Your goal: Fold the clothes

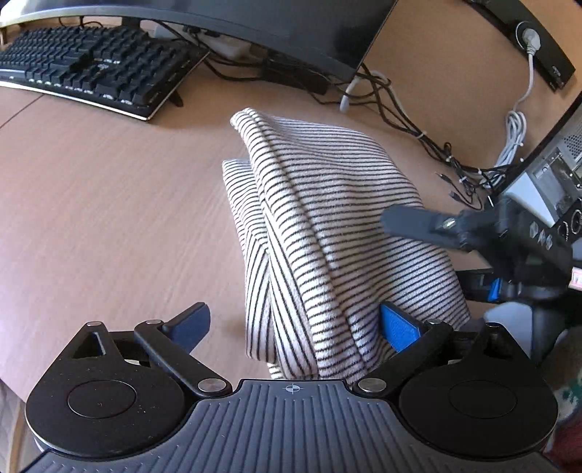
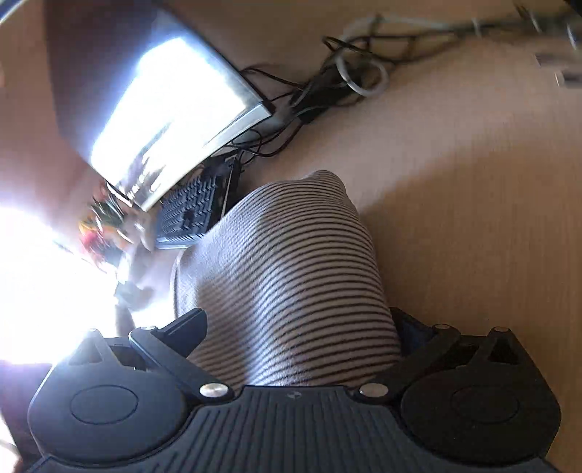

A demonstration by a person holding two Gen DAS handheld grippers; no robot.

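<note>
A white garment with thin black stripes point(image 1: 327, 225) lies folded in a thick bundle on the wooden desk point(image 1: 109, 218). My left gripper point(image 1: 294, 324) is open, with its blue fingers either side of the bundle's near end; the cloth drapes against the right finger point(image 1: 400, 327). My right gripper point(image 1: 418, 222) reaches in from the right over the bundle's edge. In the right wrist view the striped garment point(image 2: 291, 273) fills the space between the right gripper's point(image 2: 298, 327) spread fingers, and the jaws stand wide apart.
A black keyboard point(image 1: 91, 62) and a curved monitor point(image 1: 254, 22) stand at the back of the desk. Tangled cables point(image 1: 418, 120) and a white cord point(image 1: 516, 131) lie at the back right beside grey electronics point(image 1: 553, 174). The monitor point(image 2: 163, 109) glares brightly in the right wrist view.
</note>
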